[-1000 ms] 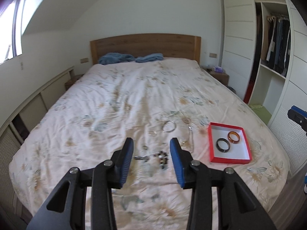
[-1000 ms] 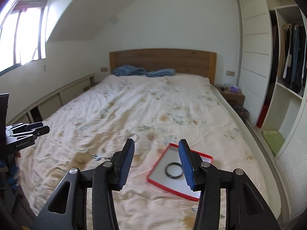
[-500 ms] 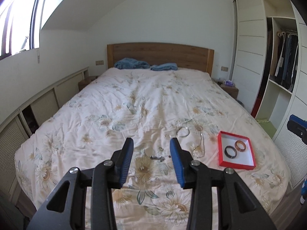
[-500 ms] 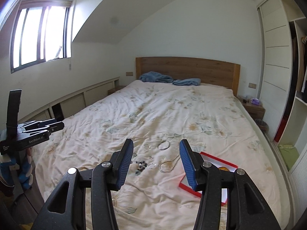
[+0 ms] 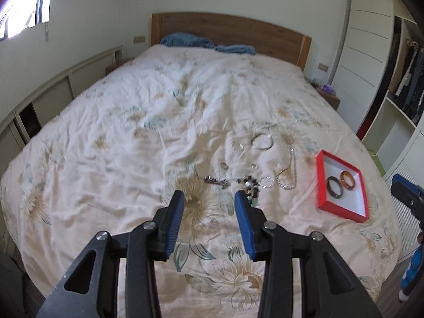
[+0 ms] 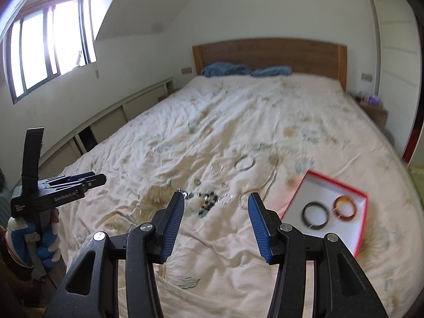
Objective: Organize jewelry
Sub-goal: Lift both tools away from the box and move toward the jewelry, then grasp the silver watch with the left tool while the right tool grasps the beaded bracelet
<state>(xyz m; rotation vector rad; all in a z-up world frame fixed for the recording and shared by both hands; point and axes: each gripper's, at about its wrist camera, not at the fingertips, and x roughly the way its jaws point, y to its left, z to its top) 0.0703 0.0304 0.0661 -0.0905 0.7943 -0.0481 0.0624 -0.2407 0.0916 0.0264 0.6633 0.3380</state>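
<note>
Two bangles stowed in red box; remaining jewelry loose on bed; both fingers spread, empty.

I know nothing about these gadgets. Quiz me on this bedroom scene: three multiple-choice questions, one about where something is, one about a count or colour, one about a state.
1. Where does the red tray sit compared with the loose jewelry on the bed, in the left tool's view?
A. To its right
B. Up by the headboard
C. On the floor

2. How many bangles lie in the tray?
A. None
B. Two
C. Five

3. What is the right tool doing?
A. Clamped on a necklace
B. Open and holding nothing
C. Shut tight with nothing in it

Answers:
1. A, the tray lies on the bedcover just right of the scattered pieces.
2. B, a dark bangle and an amber bangle lie side by side inside.
3. B, its blue pads stand apart with only bedcover showing between them.
</note>
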